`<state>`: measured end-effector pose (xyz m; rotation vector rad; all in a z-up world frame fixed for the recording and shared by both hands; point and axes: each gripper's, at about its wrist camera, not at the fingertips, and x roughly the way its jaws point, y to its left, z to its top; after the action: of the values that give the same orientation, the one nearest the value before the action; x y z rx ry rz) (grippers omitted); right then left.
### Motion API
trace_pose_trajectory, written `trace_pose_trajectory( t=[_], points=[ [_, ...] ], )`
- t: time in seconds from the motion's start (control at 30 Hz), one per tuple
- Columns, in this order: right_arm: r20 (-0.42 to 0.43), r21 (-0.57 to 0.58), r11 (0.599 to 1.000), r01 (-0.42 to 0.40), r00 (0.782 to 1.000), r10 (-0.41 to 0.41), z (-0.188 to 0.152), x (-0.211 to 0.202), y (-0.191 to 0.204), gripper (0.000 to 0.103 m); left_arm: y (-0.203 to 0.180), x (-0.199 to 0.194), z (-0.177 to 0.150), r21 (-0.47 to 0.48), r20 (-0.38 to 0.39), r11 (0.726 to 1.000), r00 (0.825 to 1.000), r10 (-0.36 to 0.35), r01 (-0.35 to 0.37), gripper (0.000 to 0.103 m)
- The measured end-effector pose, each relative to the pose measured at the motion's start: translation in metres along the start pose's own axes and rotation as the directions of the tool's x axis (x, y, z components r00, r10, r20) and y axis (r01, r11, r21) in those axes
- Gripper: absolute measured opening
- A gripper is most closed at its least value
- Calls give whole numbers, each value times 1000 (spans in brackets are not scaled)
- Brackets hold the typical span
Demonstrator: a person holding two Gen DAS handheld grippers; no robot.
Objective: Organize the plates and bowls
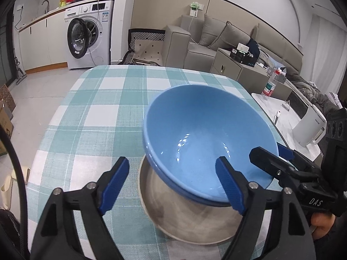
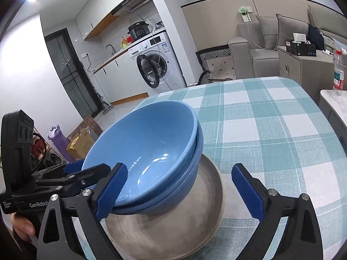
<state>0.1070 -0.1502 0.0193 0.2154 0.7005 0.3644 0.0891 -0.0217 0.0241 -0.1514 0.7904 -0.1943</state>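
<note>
Two nested blue bowls sit slightly tilted on a beige plate, on the table with a teal checked cloth. My left gripper is open; one pad stands over the bowl's inside, the other outside its near rim, neither pressing. My right gripper is open wide on the opposite side, its jaws either side of the bowl wall without squeezing it. A hand holds the right gripper's handle.
A low white side table to the right carries a water bottle and a white kettle. A grey sofa and a washing machine stand beyond the table. Cardboard boxes sit on the floor.
</note>
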Motion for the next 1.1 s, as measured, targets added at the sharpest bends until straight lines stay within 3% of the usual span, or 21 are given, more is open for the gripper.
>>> trace_pose_trajectory(
  t=[0.07, 0.17, 0.4, 0.57, 0.73, 1.1],
  points=[
    [8, -10, 1000, 3, 1000, -3, 0, 0, 1, 102, 2, -2, -2, 3, 9, 1000, 1000, 9, -9, 96],
    [30, -36, 999, 11, 999, -10, -1, -3, 4, 102, 6, -8, -5, 13, 42, 1000, 999, 22, -22, 103],
    [94, -94, 995, 33, 995, -24, -1, -16, 9, 102, 12, -25, -14, 60, 143, 997, 989, 47, -56, 103],
    [136, -153, 987, 55, 990, -34, -8, -29, 11, 103, 17, -36, -24, 76, 223, 992, 971, 85, -105, 103],
    [187, -172, 982, 77, 981, -44, -24, -46, 6, 103, 23, -38, -31, 68, 251, 991, 963, 95, -116, 103],
    [216, -210, 970, 124, 973, -77, -56, -66, 5, 103, 22, -41, -49, 73, 309, 987, 944, 117, -146, 103]
  ],
)
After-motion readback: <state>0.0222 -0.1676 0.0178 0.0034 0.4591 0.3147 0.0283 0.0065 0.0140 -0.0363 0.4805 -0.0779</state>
